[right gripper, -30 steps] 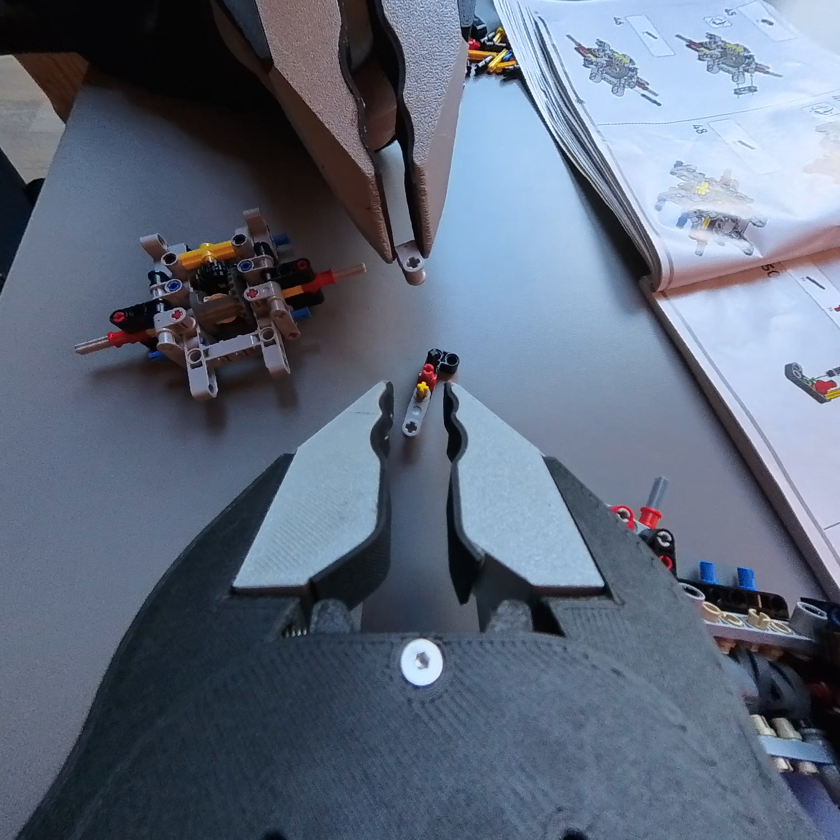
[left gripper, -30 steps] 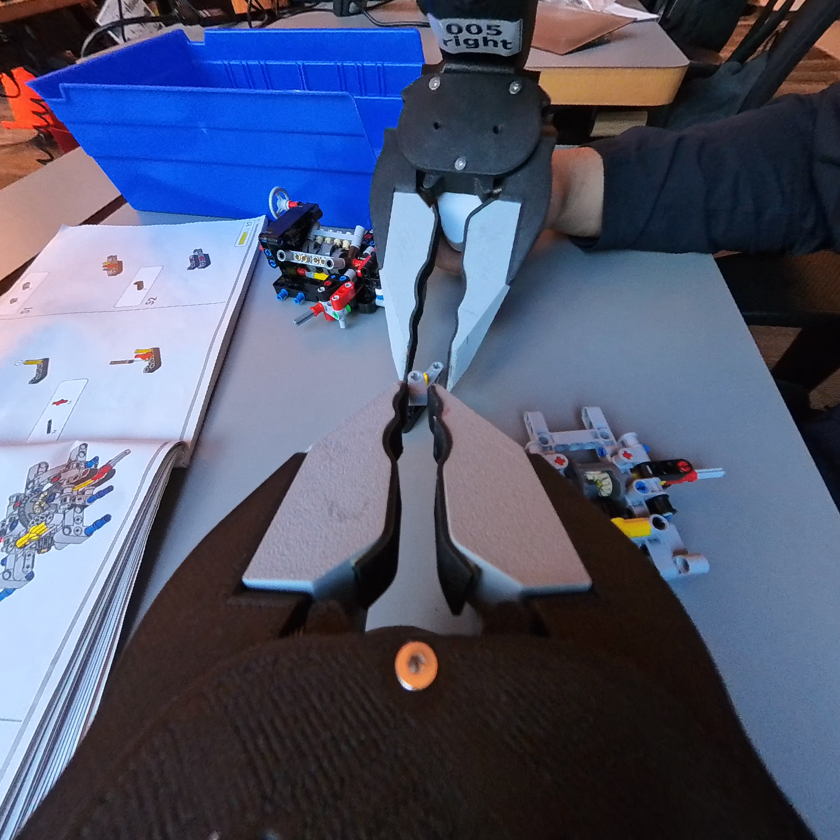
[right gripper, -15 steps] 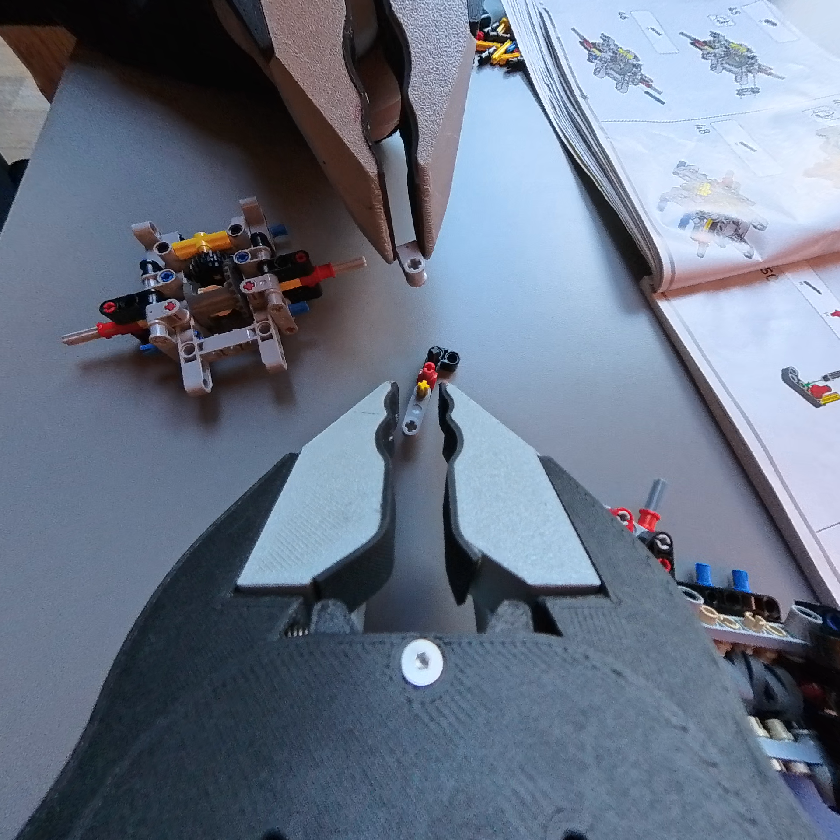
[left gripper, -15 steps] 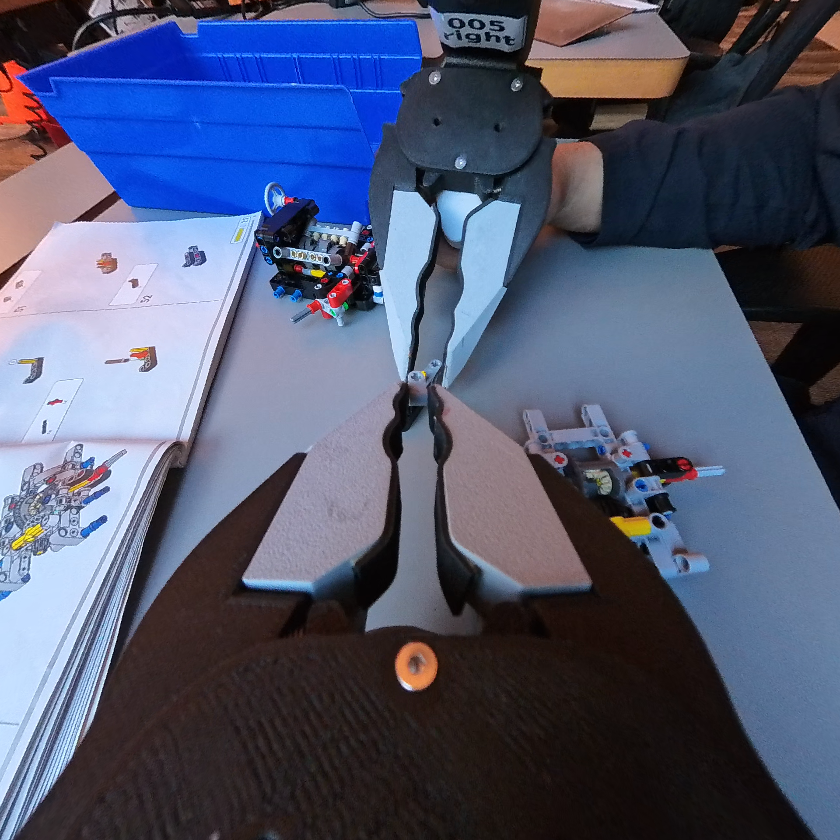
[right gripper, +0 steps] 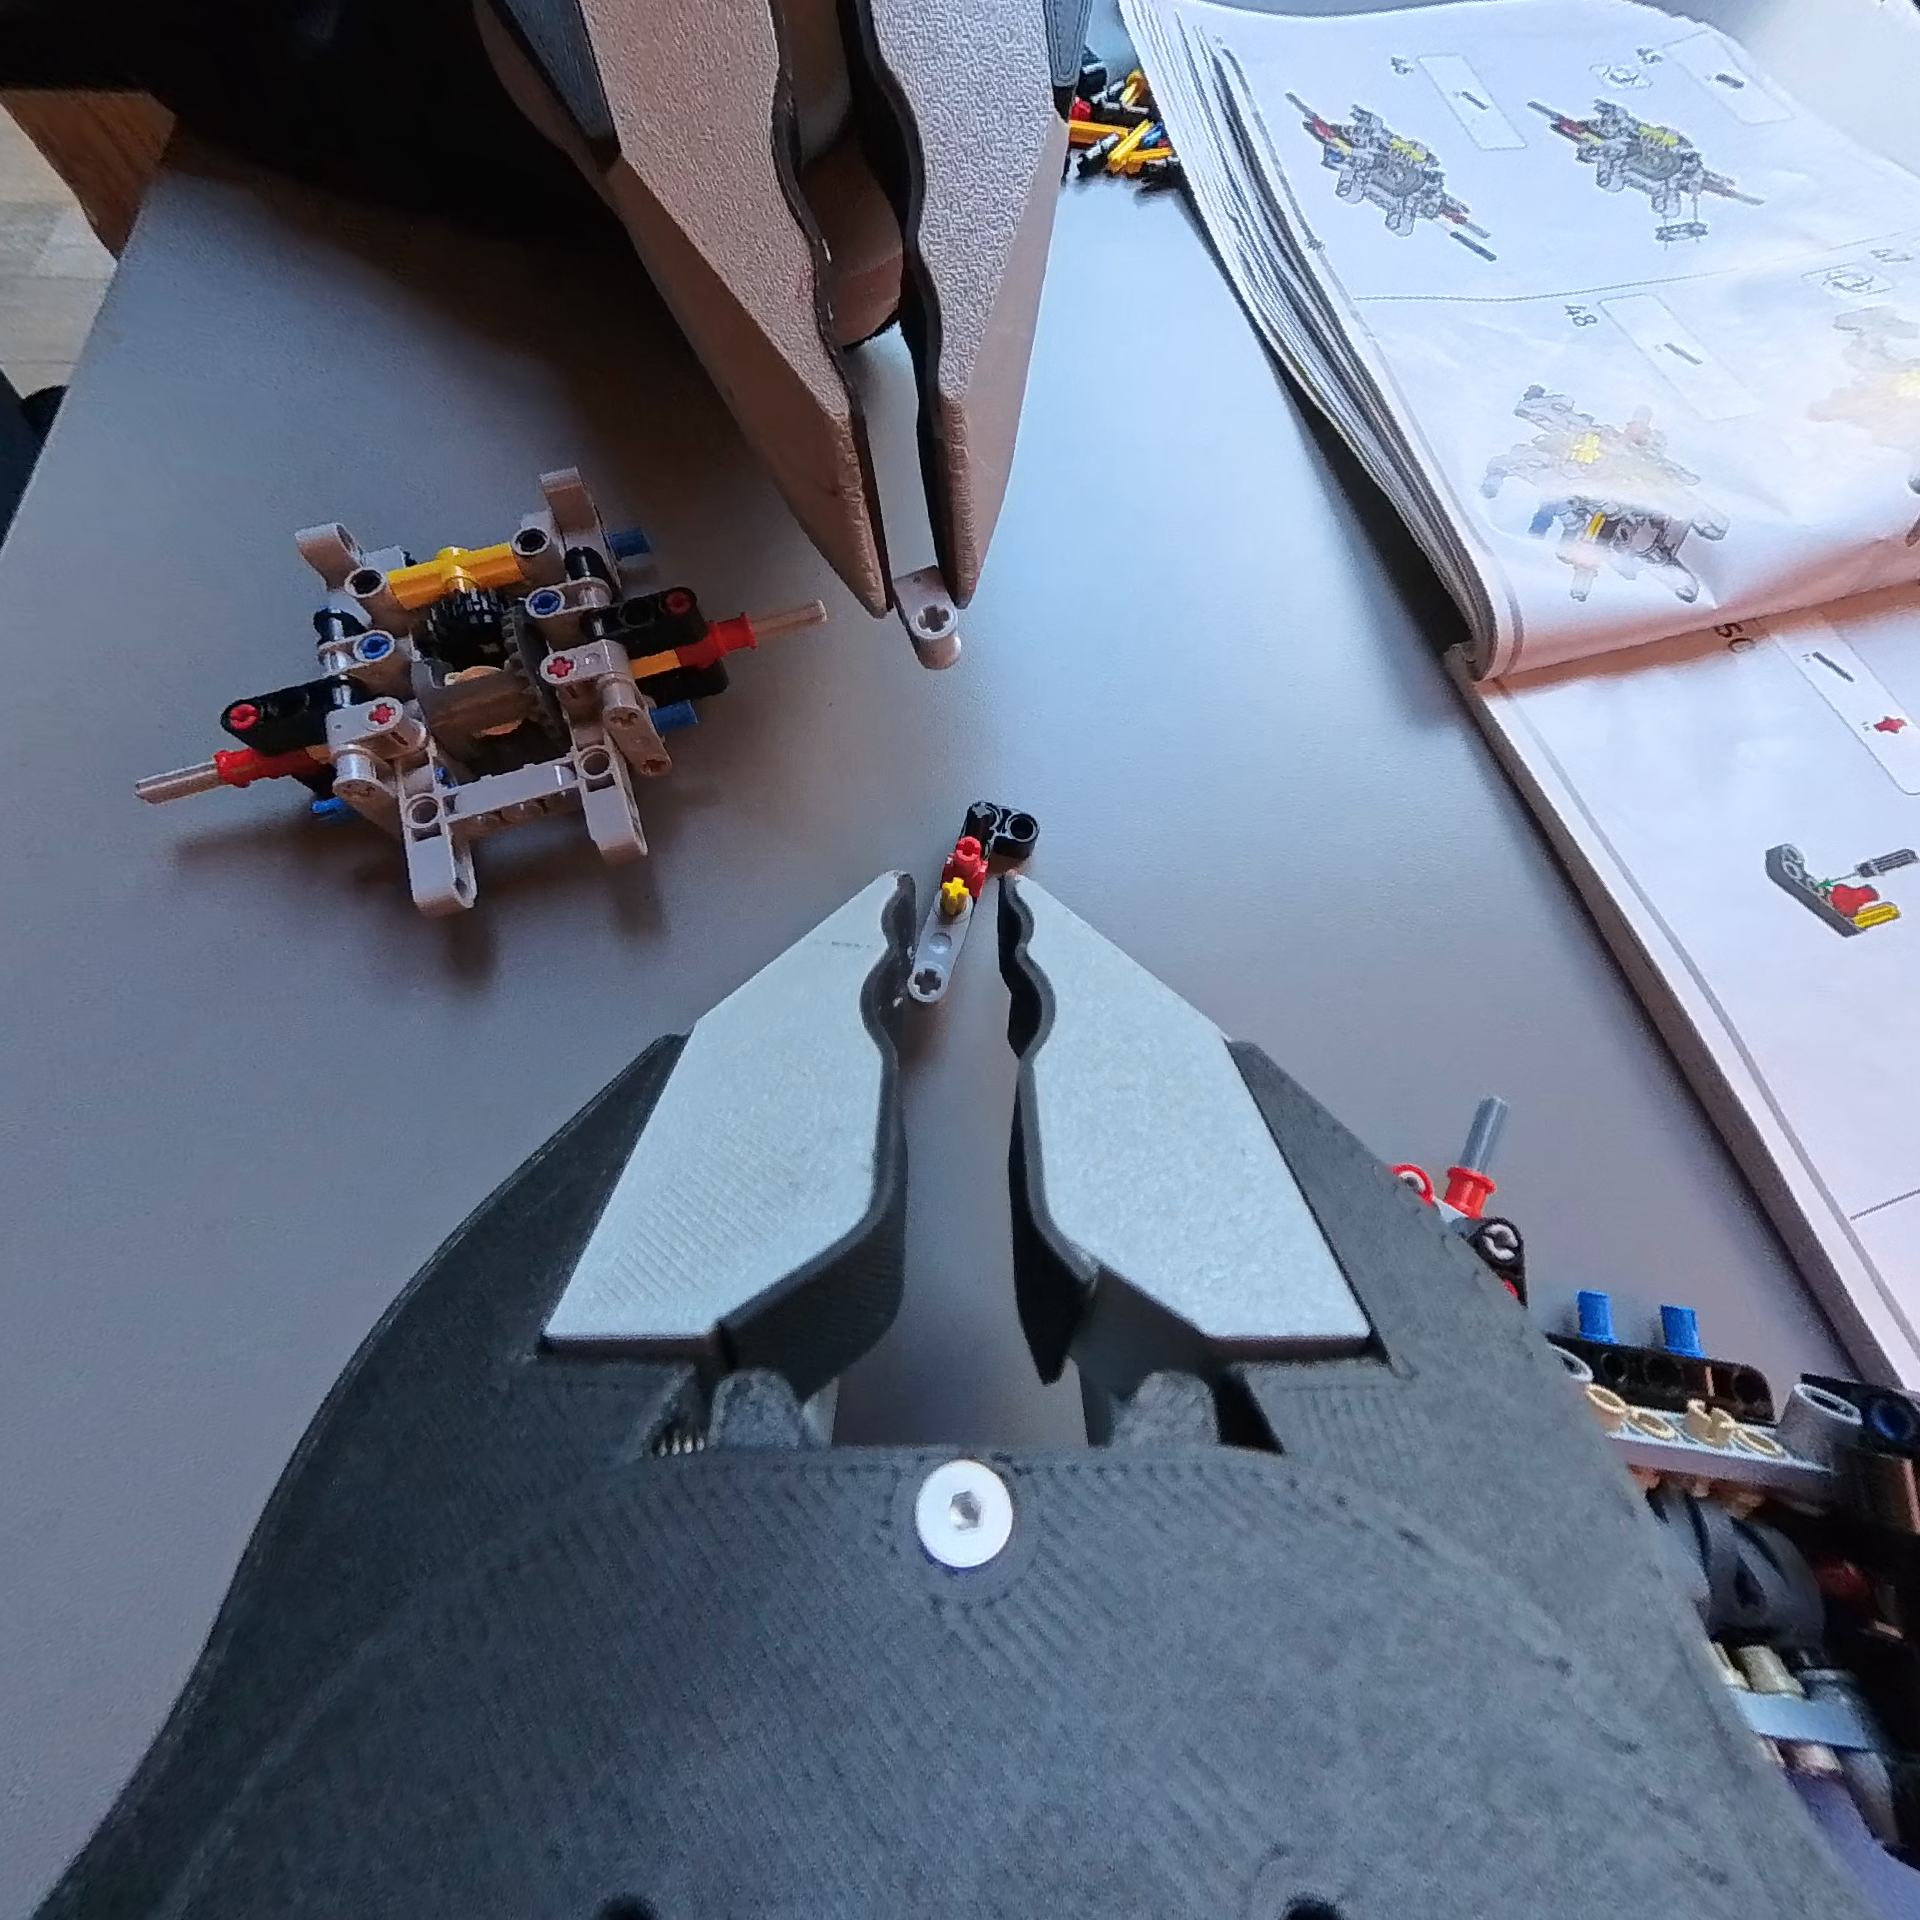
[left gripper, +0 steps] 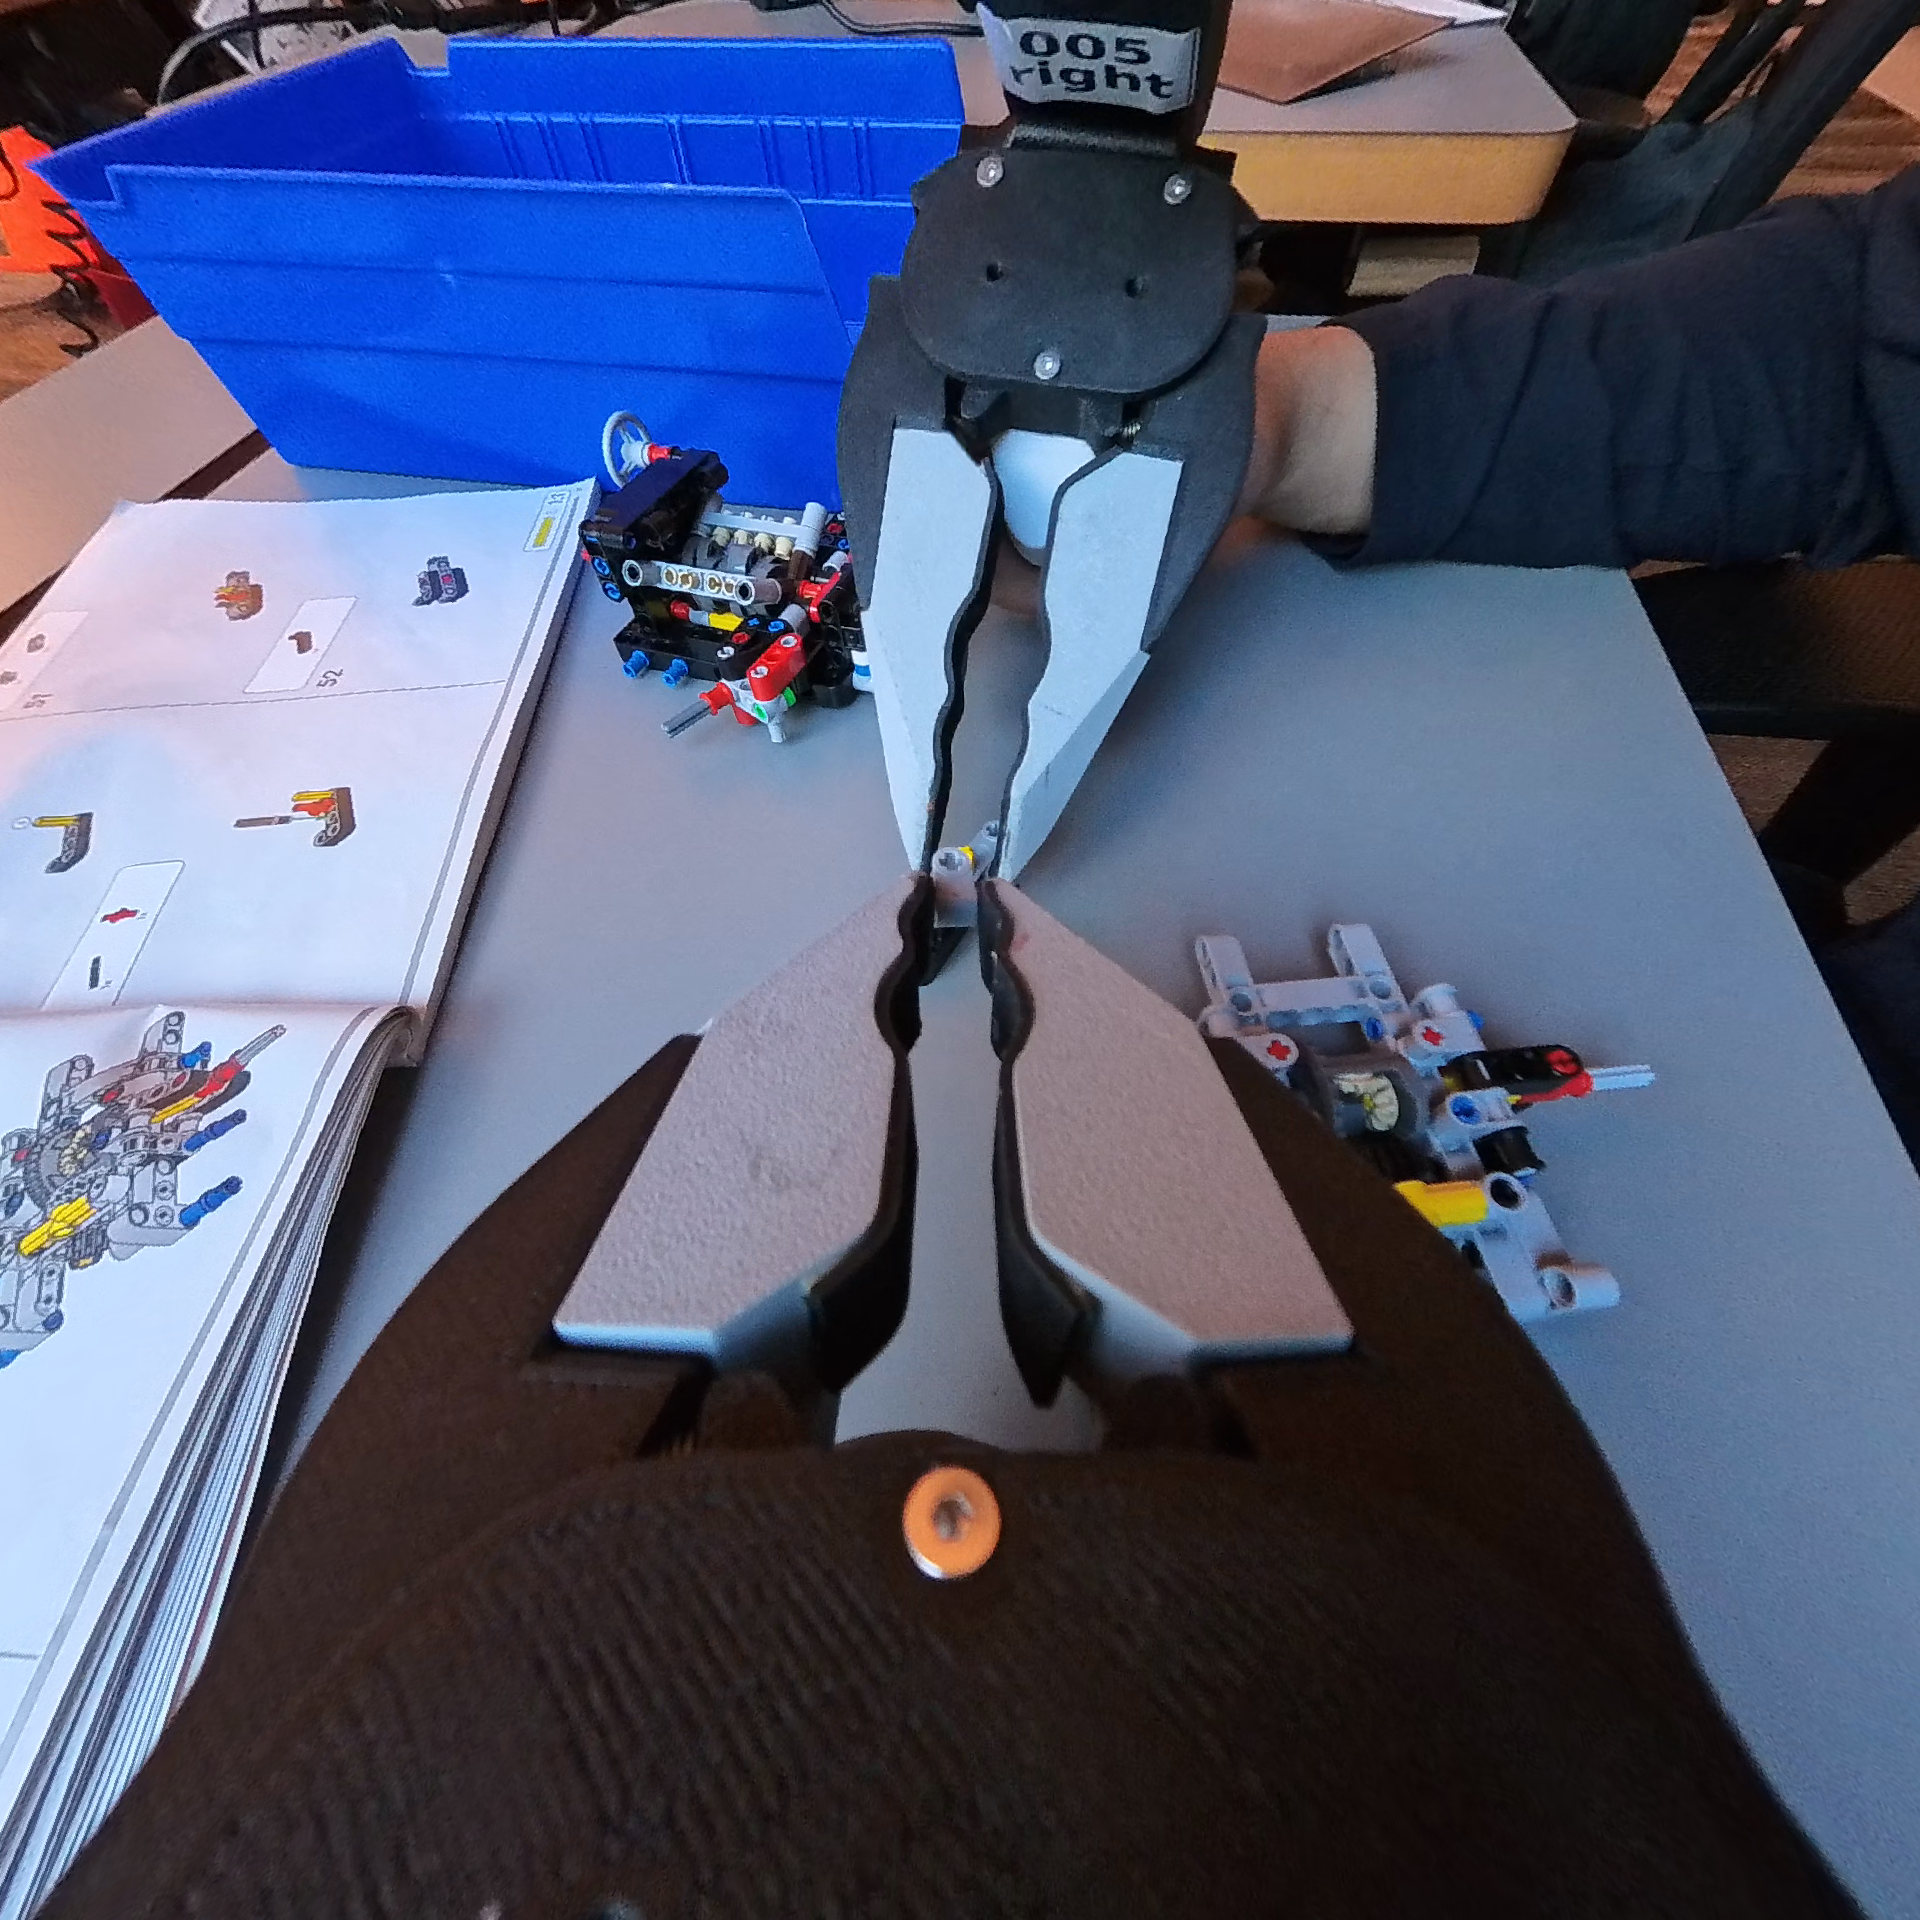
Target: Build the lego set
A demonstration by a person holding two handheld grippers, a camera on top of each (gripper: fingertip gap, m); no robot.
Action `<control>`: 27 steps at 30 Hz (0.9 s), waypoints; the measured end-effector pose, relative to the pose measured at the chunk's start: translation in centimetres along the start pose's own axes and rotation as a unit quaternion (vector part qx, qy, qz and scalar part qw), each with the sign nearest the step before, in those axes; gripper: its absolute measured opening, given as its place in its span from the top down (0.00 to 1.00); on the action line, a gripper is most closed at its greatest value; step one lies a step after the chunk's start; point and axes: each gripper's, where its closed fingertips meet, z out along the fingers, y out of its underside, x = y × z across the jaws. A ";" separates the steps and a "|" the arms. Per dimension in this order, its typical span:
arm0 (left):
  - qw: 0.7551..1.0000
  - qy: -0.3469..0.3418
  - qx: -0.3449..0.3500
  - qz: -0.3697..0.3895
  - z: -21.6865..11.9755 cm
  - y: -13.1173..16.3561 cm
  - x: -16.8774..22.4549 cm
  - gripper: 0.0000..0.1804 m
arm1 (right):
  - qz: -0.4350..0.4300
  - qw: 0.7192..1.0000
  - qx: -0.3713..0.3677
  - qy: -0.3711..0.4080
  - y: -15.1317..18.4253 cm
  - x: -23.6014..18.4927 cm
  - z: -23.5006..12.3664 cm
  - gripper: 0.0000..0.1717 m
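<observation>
My left gripper (left gripper: 951, 902) is shut on a small grey beam piece (left gripper: 954, 881), whose rounded end sticks out past the fingertips. In the right wrist view the piece (right gripper: 932, 623) hangs just above the table. My right gripper (right gripper: 951, 883) is low over the table, with its fingers close on either side of a small assembly (right gripper: 940, 951). The assembly is a thin grey beam with a yellow axle, a red bush and a black connector, and it lies on the table. The left pad touches the beam's near end. A strip of table shows between the beam and the right pad. The two grippers face each other tip to tip.
A grey, black and yellow gear assembly (right gripper: 468, 707) lies to one side of the grippers. A black model (left gripper: 727, 613) and a blue bin (left gripper: 468, 312) stand behind. An open instruction booklet (left gripper: 208, 779) covers the table's side. A person's dark sleeve (left gripper: 1610, 416) reaches in. Tip to tip, the grippers are about 5 centimeters apart.
My right gripper's jaws have narrowed around the small assembly, which stays on the table. My left gripper has kept its hold on the grey piece and barely moved.
</observation>
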 end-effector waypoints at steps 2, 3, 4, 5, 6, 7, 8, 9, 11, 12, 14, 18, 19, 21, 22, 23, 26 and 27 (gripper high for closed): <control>1.000 0.000 -0.001 0.000 0.0 0.0 0.0 0.97 | -0.001 1.000 -0.002 0.000 0.0 0.0 0.1 0.93; 1.000 0.001 -0.001 -0.001 0.0 0.0 0.0 0.97 | -0.002 1.000 -0.003 -0.001 0.1 -0.1 0.1 0.94; 1.000 0.001 -0.002 -0.001 0.0 0.0 0.0 0.97 | -0.002 1.000 -0.004 -0.001 0.1 -0.1 0.1 0.94; 1.000 0.001 -0.001 -0.001 0.0 0.0 0.0 0.97 | -0.003 1.000 -0.005 0.000 0.1 -0.1 0.1 0.95; 1.000 0.001 -0.002 -0.001 0.0 0.1 0.0 0.97 | -0.003 1.000 -0.006 -0.001 0.1 -0.1 0.1 0.96; 1.000 0.002 -0.002 -0.001 0.0 0.1 0.0 0.97 | -0.004 1.000 -0.006 -0.001 0.2 -0.1 0.1 0.97; 1.000 0.003 -0.003 -0.002 0.1 0.1 0.0 0.97 | -0.003 1.000 -0.006 -0.002 0.1 -0.1 0.1 0.97; 1.000 0.005 -0.005 -0.002 0.1 0.2 0.1 0.97 | -0.003 1.000 -0.006 -0.004 0.2 -0.1 0.1 0.97; 1.000 0.007 -0.007 -0.003 0.1 0.2 0.1 0.97 | -0.004 1.000 -0.005 -0.008 0.1 -0.2 0.1 0.98; 1.000 0.007 -0.007 -0.003 0.1 0.2 0.2 0.97 | -0.005 1.000 -0.005 -0.011 0.1 -0.3 0.1 0.98; 1.000 0.009 -0.006 -0.004 0.1 0.2 0.2 0.97 | -0.007 1.000 -0.002 -0.015 0.1 -0.4 0.1 0.98; 1.000 0.016 -0.010 -0.006 0.1 0.3 0.3 0.97 | -0.010 1.000 -0.004 -0.022 0.1 -0.7 0.1 0.98; 1.000 0.019 -0.012 -0.006 0.1 0.4 0.4 0.97 | -0.011 1.000 -0.004 -0.024 0.1 -0.7 0.1 0.98; 1.000 0.025 -0.018 -0.007 0.2 0.5 0.6 0.97 | -0.013 1.000 -0.004 -0.028 0.1 -0.9 0.1 0.98; 0.999 0.026 -0.020 -0.007 0.2 0.6 0.6 0.97 | -0.013 0.999 -0.004 -0.029 0.1 -0.9 0.1 0.98; 0.999 0.027 -0.021 -0.007 0.2 0.6 0.6 0.97 | -0.012 0.999 -0.004 -0.030 0.1 -0.9 0.1 0.98; 0.999 0.032 -0.026 -0.002 0.3 0.7 0.9 0.97 | -0.017 0.999 -0.004 -0.033 0.1 -1.1 0.2 0.98; 0.999 0.035 -0.029 0.000 0.3 0.8 1.0 0.97 | -0.020 0.999 -0.003 -0.035 0.0 -1.2 0.3 0.98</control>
